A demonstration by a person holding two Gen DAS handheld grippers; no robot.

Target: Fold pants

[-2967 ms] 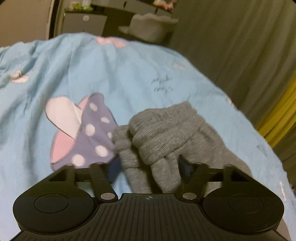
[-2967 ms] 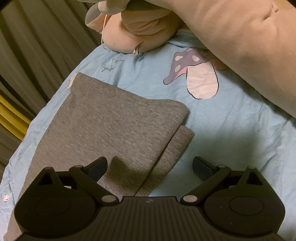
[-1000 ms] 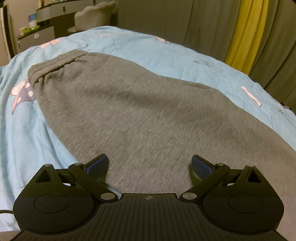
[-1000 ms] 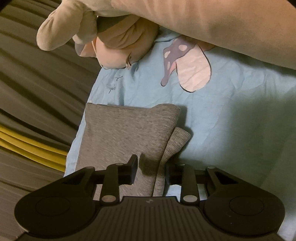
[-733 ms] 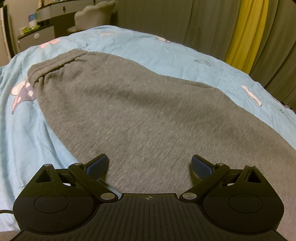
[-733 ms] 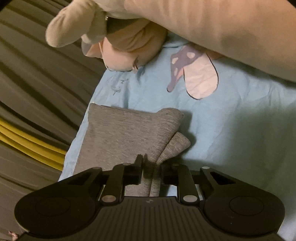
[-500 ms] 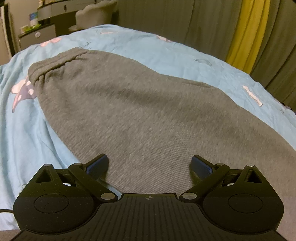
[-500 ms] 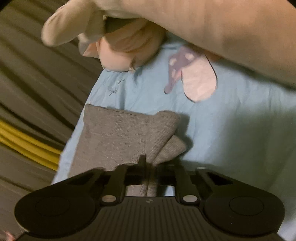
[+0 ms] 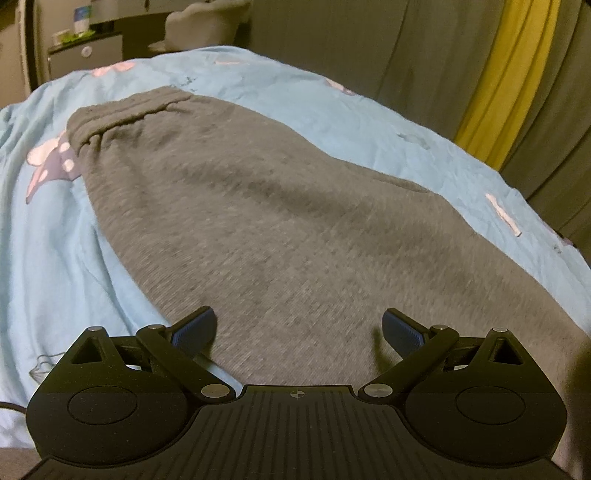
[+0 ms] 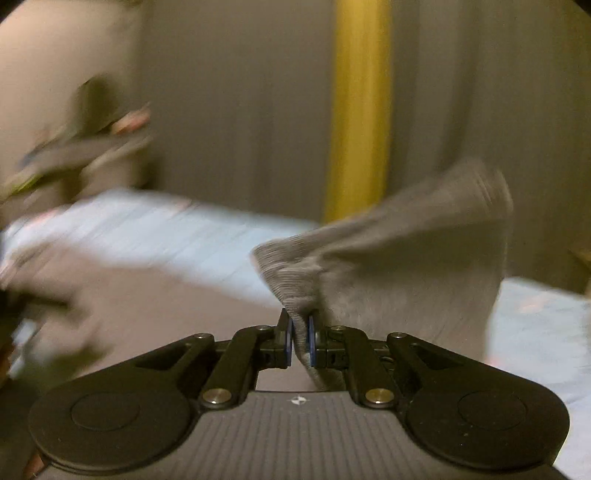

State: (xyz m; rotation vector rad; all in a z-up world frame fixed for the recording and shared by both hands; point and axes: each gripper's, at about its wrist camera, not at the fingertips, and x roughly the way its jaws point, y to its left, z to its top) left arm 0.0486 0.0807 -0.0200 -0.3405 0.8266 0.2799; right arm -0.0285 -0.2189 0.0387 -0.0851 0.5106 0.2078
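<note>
Grey knit pants (image 9: 280,206) lie flat across a light blue bedsheet (image 9: 44,258) in the left wrist view, their gathered waistband (image 9: 122,114) at the far left. My left gripper (image 9: 298,328) hovers open just over the near part of the cloth, nothing between its fingers. In the blurred right wrist view my right gripper (image 10: 300,341) is shut on the ribbed hem end of the pants (image 10: 388,266), which is lifted off the bed and drapes up and to the right.
Dark curtains with a yellow stripe (image 9: 502,74) hang behind the bed. A cabinet (image 9: 85,55) and a pale chair (image 9: 199,26) stand at the far end. A mushroom print (image 9: 51,162) marks the sheet left of the waistband.
The right gripper closed on the leg end of the pants, then swung up and rolled, lifting the cloth off the bed. The left gripper stayed open in the same place.
</note>
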